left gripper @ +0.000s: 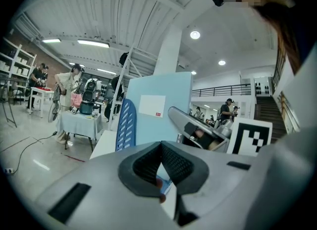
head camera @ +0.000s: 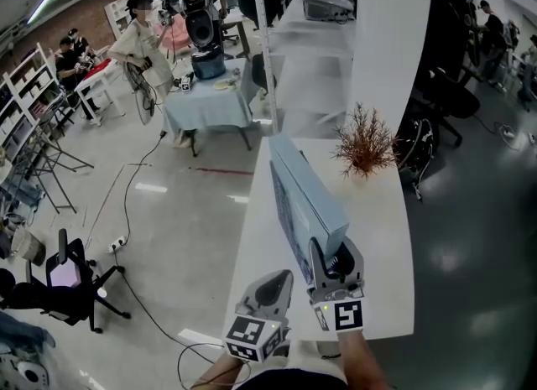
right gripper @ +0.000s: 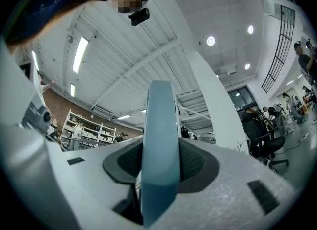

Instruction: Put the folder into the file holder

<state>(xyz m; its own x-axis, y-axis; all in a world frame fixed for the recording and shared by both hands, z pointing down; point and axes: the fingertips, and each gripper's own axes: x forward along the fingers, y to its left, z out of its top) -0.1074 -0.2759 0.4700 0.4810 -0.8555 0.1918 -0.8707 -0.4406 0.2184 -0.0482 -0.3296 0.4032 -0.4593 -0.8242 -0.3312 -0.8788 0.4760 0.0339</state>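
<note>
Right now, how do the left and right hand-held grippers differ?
The right hand-held gripper is clamped on the blue folder, its jaws held apart by it. The left hand-held gripper has its jaws together on nothing. The right one reaches further over the white table, while the left one sits back by its near corner. Both are grey and carry a marker cube.

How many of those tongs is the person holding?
2. The left tongs hover by the white table's near-left corner; the right tongs, beside them, are clamped on the blue folder.

Grey left gripper (head camera: 281, 279), grey right gripper (head camera: 324, 254), black ribbed pads (left gripper: 177, 164), marker cubes (head camera: 347, 314)
</note>
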